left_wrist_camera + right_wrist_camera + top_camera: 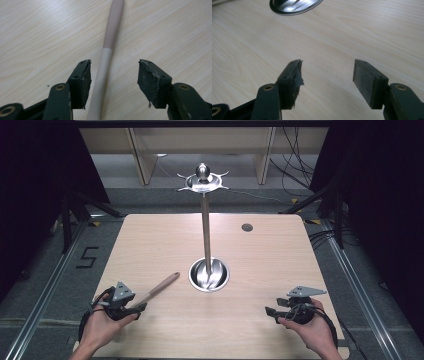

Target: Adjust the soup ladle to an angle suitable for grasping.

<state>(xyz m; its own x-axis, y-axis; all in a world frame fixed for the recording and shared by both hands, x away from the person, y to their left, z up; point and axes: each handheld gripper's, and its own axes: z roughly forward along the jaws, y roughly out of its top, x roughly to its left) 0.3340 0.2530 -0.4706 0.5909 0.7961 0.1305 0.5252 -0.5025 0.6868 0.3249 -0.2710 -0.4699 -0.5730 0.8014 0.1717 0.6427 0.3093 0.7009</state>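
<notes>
The left gripper [134, 308] sits low over the near-left part of the wooden table [270, 255], its jaws standing apart with a long utensil handle [103, 67] lying between them; in the left gripper view the handle runs close beside one pad [83, 82] and well clear of the other, and neither pad presses on it. The handle is pale along the part nearest the jaws and turns a darker brownish tone farther out, ending in a rounded tip. In the high view it lies flat on the table, slanting away from the left gripper toward the table's middle, its tip near the round steel base [209, 275] of a tall metal stand [205, 227]. That stand rises from the base as a slim upright pole and carries a hooked ring with a knob at the top. The right gripper [272, 311] rests at the near-right part of the table, jaws also apart over bare wood, well away from the handle.
</notes>
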